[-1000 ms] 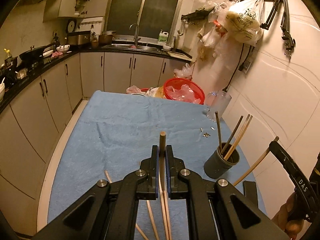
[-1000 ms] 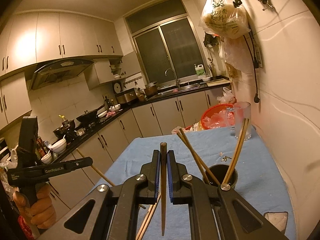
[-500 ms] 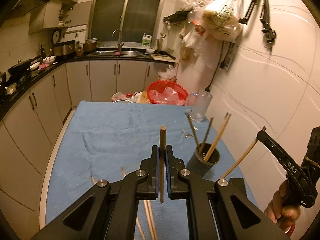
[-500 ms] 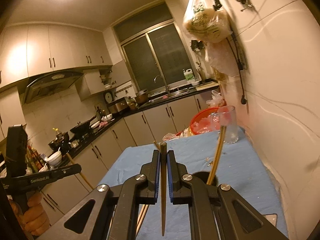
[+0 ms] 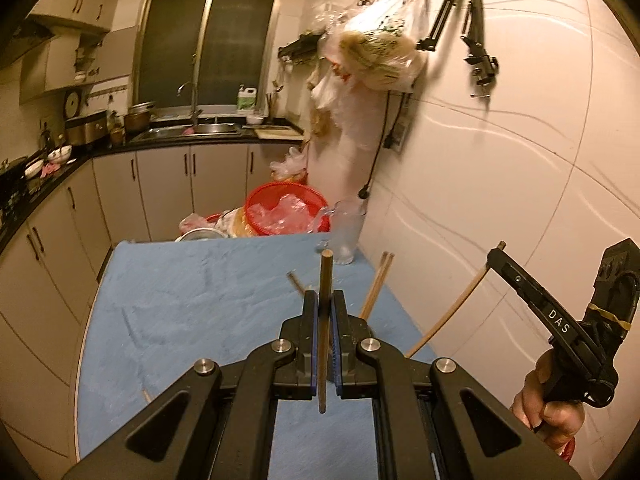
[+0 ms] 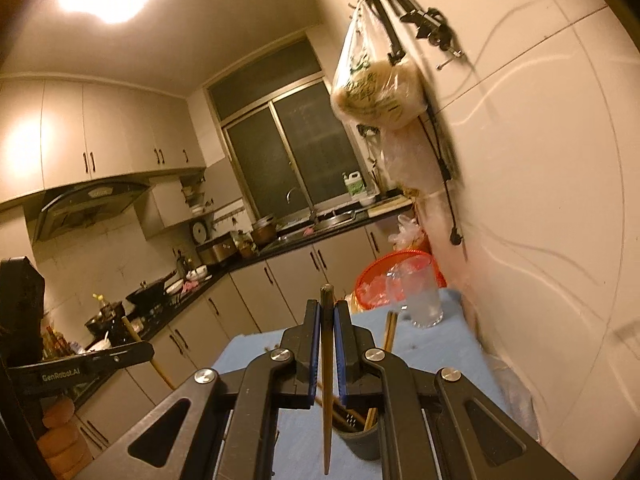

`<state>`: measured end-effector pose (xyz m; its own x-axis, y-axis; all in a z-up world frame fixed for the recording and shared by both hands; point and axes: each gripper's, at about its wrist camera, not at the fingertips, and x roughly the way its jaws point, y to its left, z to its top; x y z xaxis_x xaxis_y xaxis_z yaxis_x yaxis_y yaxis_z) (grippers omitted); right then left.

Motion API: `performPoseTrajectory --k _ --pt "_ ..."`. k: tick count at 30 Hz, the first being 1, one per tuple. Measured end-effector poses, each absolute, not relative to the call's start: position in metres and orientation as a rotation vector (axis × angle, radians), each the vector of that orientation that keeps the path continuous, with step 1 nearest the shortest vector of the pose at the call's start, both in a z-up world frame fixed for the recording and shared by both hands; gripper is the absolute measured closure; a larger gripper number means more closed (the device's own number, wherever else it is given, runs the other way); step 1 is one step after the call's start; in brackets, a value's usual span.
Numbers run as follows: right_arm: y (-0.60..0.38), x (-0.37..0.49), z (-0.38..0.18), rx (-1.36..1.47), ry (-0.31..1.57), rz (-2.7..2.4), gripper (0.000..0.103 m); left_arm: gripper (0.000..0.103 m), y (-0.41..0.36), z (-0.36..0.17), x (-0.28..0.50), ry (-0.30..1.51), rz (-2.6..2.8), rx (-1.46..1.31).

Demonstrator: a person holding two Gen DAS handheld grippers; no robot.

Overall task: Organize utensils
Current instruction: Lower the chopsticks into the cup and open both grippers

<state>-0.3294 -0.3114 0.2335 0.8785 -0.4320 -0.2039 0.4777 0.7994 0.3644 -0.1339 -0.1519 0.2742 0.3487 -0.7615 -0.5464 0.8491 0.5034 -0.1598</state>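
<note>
A: Clamping a chopstick, is it, the left gripper (image 5: 324, 308)?

B: Yes. Its jaws are closed on a brown chopstick (image 5: 325, 304) that stands upright between the pads, the blunt top above the fingertips, the thin end hanging below them over the blue cloth (image 5: 192, 292) on the table.

A: And the other one?

B: The right gripper (image 6: 328, 320) is pinched on a dark chopstick (image 6: 327, 360) in the same way, upright between the blue pads, its pointed end hanging low in front of the frame.

A: Where is the holder?

B: A dark cup (image 6: 360, 440) sits on the cloth just below and behind the right gripper's fingers, partly hidden by them. More chopsticks (image 6: 390, 330) lean out of it, their tips showing past the right finger.

A: Can each gripper be seen from the other camera?

B: From the left wrist, the right one shows at the right edge, a hand (image 5: 548, 396) round its handle and a pale stick slanting down from its tip. From the right wrist, the left one shows at the left edge, fingers (image 6: 56, 432) wrapped on the grip

A: Anything else on the table?

B: A clear glass (image 5: 348, 232) and a red basket (image 5: 284, 212) at the far end, near the wall
</note>
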Motion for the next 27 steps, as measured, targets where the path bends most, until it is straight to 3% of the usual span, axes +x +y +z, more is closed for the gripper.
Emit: performPoseTrajectory --k 13,27 --pt "-0.348 -0.319 0.256 0.395 0.068 -0.529 0.096 0.097 -0.218 0.294 -0.139 0.542 -1.043 0.154" --pt "-0.385 -0.27 0.221 0.418 0.167 -0.544 0.096 0.097 -0.239 0.248 -0.109 0.627 -1.046 0.203"
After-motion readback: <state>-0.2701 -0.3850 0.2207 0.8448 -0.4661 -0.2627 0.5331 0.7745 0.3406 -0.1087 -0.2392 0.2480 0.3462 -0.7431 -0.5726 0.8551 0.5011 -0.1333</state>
